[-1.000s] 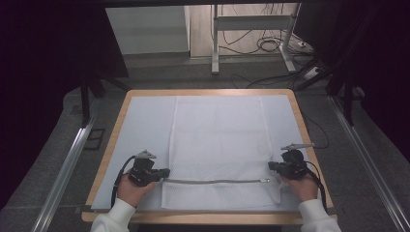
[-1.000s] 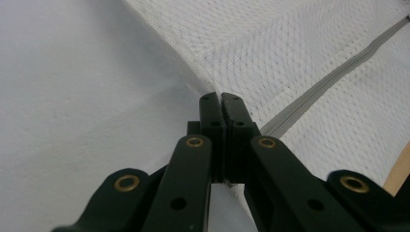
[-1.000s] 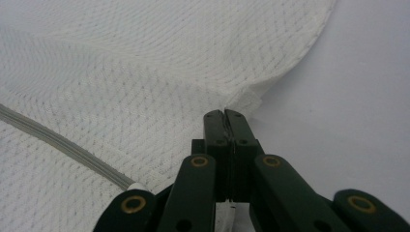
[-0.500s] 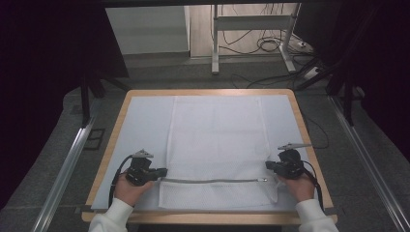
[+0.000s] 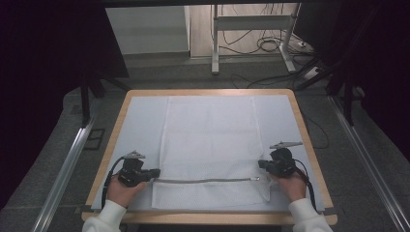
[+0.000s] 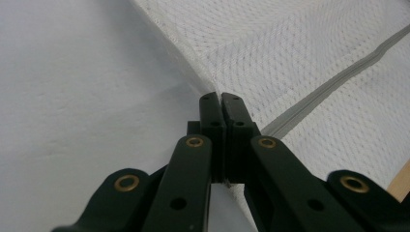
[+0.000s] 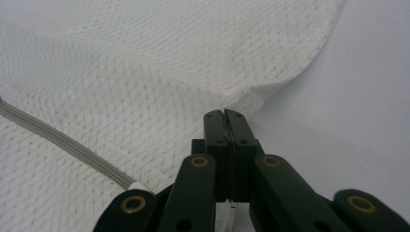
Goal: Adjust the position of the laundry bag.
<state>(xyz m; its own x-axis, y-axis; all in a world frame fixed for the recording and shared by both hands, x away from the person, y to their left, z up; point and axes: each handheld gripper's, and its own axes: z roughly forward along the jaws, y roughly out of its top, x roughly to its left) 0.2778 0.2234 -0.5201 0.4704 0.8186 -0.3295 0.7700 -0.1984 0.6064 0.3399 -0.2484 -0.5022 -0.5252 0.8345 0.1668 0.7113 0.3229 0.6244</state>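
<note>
Left gripper (image 5: pixel 155 172) clamps the left edge of the white mesh bag (image 5: pixel 209 145); right gripper (image 5: pixel 261 165) clamps its right edge. Both grips sit by the grey zipper (image 5: pixel 203 181). Bag lies flat, centred on the bench (image 5: pixel 121 116).

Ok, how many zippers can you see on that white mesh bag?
1. A grey zipper runs across the white mesh bag near its front edge, between both hands. The underside is hidden.

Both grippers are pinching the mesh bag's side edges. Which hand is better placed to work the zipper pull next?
Right, probably. The zipper pull lies at the right end of the zipper, close beside the right gripper. The left gripper holds the mesh bag at the far end.
</note>
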